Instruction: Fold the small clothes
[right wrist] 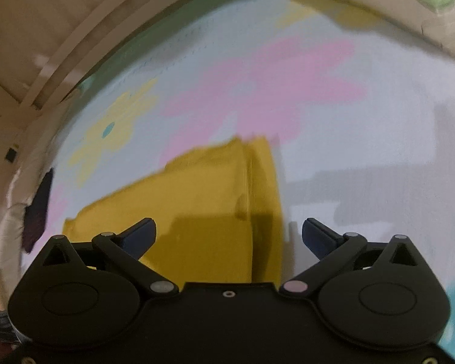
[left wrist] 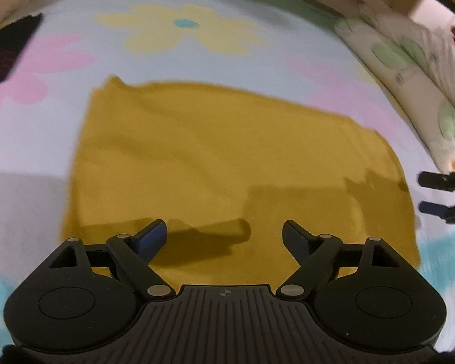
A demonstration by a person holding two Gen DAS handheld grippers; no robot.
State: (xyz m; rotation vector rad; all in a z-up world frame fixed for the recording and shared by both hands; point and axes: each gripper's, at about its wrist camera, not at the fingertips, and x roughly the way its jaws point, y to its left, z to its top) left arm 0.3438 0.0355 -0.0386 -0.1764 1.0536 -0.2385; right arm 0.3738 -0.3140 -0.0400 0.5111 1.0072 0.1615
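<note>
A pale sheet (left wrist: 257,60) printed with pink and yellow flowers covers the bed and fills both views. On it lies a mustard cloth (left wrist: 221,157), folded flat into a rough rectangle, with a folded edge showing along its right side in the right wrist view (right wrist: 257,188). A floral pillow (left wrist: 409,60) sits along the sheet's far right edge, and a dark garment (left wrist: 6,54) lies at the far left. The left gripper (left wrist: 224,233) hovers over the cloth's near edge, jaws spread wide and empty. The right gripper (right wrist: 229,233) hangs above the cloth's right edge, jaws likewise wide apart, holding nothing.
</note>
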